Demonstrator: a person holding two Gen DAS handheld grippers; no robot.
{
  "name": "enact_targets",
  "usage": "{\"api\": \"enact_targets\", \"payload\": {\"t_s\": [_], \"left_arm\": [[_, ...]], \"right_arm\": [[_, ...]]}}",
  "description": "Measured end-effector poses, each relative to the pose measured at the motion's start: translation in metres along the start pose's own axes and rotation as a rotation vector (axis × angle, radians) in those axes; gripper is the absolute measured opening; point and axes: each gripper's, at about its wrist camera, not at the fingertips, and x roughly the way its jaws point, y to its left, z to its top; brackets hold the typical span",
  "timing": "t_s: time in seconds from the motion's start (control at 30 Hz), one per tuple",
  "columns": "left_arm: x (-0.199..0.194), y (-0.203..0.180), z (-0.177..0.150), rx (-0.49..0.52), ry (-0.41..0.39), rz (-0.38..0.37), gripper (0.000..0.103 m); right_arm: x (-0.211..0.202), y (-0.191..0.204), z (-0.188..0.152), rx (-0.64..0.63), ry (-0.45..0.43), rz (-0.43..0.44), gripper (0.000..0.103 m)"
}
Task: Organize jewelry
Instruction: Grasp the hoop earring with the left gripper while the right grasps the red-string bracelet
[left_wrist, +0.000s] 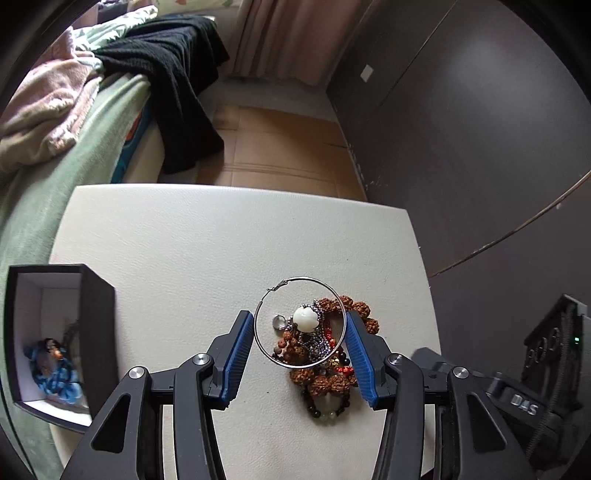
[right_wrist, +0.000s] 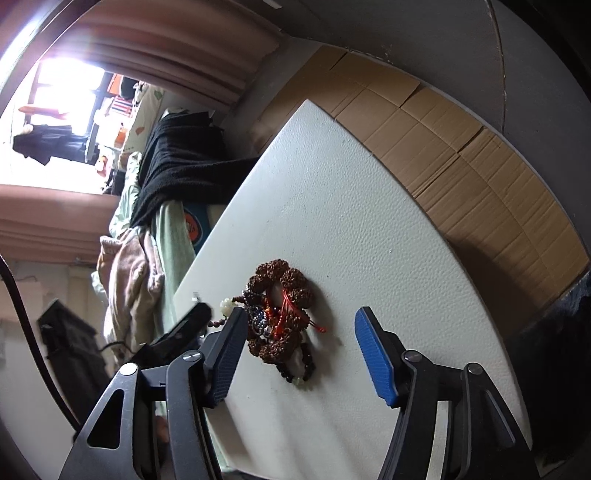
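Note:
A pile of jewelry lies on the white table: a large silver hoop earring, a white carved bead, a silver beaded chain and a brown seed-bead bracelet. My left gripper is open with its blue pads on either side of the hoop, close to its rim. In the right wrist view the pile lies between the fingers of my open, empty right gripper, nearer the left pad.
An open black box with a white lining holds a blue beaded piece at the table's left edge. A bed with blankets is left of the table. A dark wall is to the right, cardboard floor beyond.

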Motion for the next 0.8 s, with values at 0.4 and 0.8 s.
{"api": "enact_targets", "payload": {"t_s": [0.4, 0.8], "left_arm": [[-0.043, 0.031, -0.016, 0.01, -0.088, 0.006, 0.052], [-0.039, 0.083, -0.041, -0.061, -0.115, -0.059, 0.052]], "right_arm": [[0.027, 0.028, -0.009, -0.096, 0.003, -0.119, 0.042], [0.028, 0.043, -0.011, -0.19, -0.054, -0.267, 0.008]]}}
